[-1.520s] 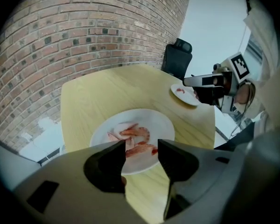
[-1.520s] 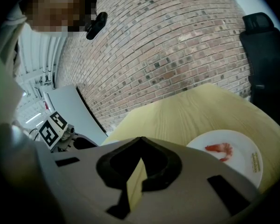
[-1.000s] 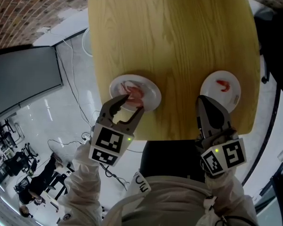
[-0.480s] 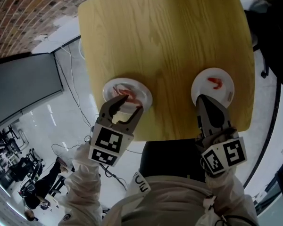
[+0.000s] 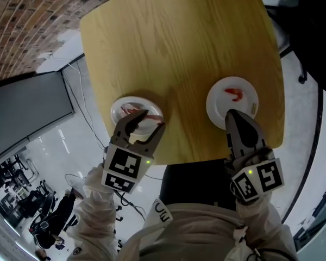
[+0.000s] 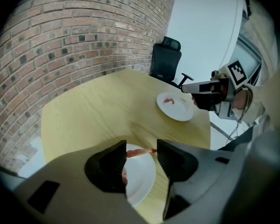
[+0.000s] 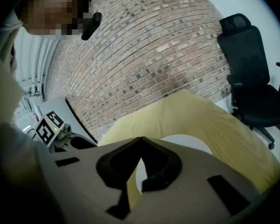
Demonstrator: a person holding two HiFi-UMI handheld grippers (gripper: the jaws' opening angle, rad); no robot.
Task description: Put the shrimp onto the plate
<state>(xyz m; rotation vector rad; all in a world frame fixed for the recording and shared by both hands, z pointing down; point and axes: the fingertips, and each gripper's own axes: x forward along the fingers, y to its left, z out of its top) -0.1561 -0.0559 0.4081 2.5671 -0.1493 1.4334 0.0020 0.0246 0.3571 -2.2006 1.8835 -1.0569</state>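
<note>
A white plate (image 5: 119,109) with pink shrimp (image 5: 131,110) sits near the table's near-left edge. My left gripper (image 5: 152,119) hovers over its right side, jaws open. In the left gripper view one shrimp (image 6: 140,152) lies on that plate (image 6: 142,183) in the gap between the pads, untouched. A second white plate (image 5: 244,109) at the near right carries a single shrimp (image 5: 234,94). My right gripper (image 5: 230,114) is shut and empty, its tip at that plate's near rim. The right gripper view shows the closed tips (image 7: 140,140) over the plate (image 7: 189,142).
The round-cornered wooden table (image 5: 174,42) stands before a brick wall (image 5: 22,15). A black office chair (image 5: 309,31) is at its far right. Cables lie on the pale floor (image 5: 84,99) to the left, beside a grey board (image 5: 22,107).
Both grippers have shifted to the right relative to the table. The left one went from the middle of its plate to its right side; the right one now points at its plate's middle.
</note>
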